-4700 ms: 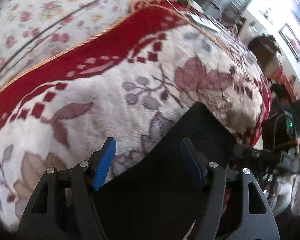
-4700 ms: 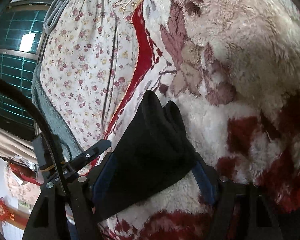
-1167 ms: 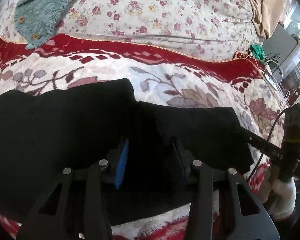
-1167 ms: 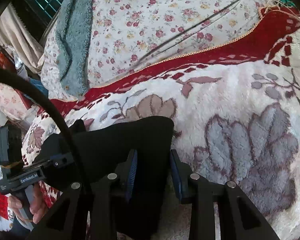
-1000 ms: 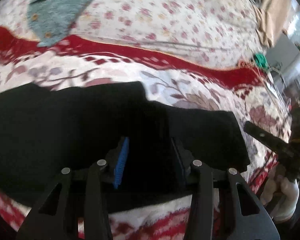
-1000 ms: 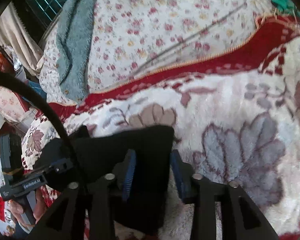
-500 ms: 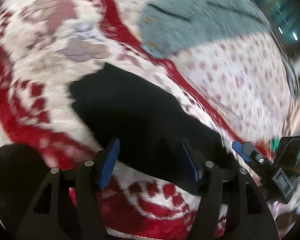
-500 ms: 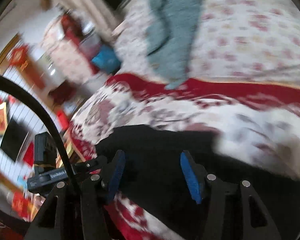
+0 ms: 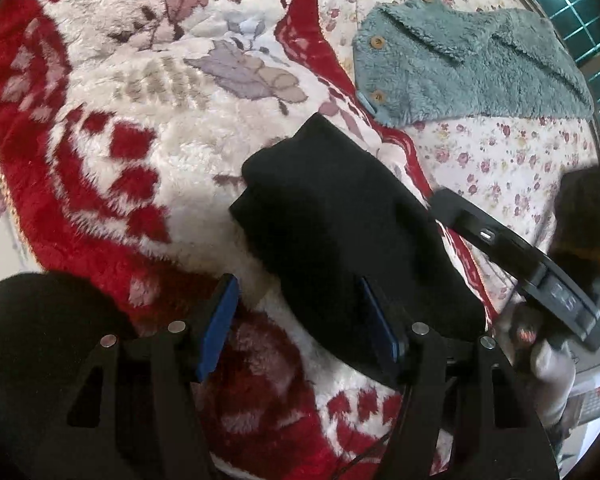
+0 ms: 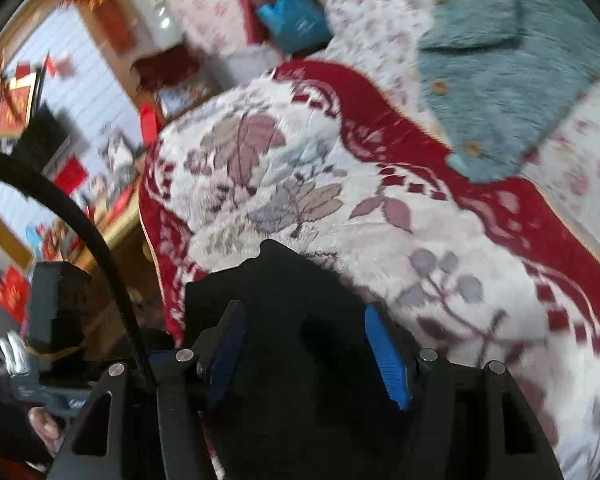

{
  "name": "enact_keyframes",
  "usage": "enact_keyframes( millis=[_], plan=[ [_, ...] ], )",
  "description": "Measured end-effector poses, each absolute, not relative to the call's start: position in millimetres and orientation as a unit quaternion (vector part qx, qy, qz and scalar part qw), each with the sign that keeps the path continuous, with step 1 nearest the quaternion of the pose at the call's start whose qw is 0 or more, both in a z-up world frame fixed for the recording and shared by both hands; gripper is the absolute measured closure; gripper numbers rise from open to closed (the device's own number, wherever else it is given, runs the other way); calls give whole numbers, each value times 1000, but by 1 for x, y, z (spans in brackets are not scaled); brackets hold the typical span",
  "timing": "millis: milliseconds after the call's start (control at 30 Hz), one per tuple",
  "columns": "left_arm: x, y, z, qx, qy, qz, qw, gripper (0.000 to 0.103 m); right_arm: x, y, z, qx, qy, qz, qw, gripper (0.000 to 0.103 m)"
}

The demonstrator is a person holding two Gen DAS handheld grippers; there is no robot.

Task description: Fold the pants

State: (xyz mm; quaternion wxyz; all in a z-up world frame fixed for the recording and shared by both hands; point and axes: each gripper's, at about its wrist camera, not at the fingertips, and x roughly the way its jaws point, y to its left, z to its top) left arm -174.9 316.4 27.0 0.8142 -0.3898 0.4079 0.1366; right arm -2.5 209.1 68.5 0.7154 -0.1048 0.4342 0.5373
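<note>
Since a second ago you've let go: both grippers now gape over the black pants (image 9: 340, 236), folded on the red floral blanket (image 9: 112, 92). Their long axis runs away from your left gripper (image 9: 298, 324), angling right; your right gripper (image 10: 306, 354) hovers directly above them, nearer.

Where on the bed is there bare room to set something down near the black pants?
Bare plush blanket lies left of the folded black pants. Floral sheet is bare between the pants and teal fleece. Crowded: the right gripper over the pants.
</note>
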Motion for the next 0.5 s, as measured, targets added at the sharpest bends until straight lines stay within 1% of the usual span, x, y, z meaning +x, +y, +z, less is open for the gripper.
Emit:
enact_keyframes(
  millis=[200, 300, 333, 367, 400, 433, 467, 500],
  plan=[
    [-161, 323, 20, -392, 408, 136, 813, 37, 15, 257, 51, -162, 443, 551, 688, 43],
    [-155, 324, 18, -390, 406, 135, 815, 32, 18, 277, 36, -200, 462, 555, 662, 43],
    [-154, 323, 19, -389, 403, 132, 818, 28, 19, 281, 32, -202, 467, 561, 654, 43],
    [-153, 322, 19, -389, 400, 130, 820, 26, 19, 283, 31, -196, 468, 567, 648, 48],
    [-152, 321, 19, -385, 398, 132, 822, 26, 18, 284, 29, -187, 468, 573, 647, 59],
    [-149, 319, 19, -374, 397, 130, 828, 27, 18, 285, 28, -180, 464, 573, 651, 61],
    [-147, 316, 20, -359, 400, 128, 834, 41, 17, 285, 27, -178, 459, 571, 657, 67],
    [-146, 315, 21, -345, 400, 128, 839, 52, 15, 285, 26, -177, 458, 572, 657, 73]
  ],
)
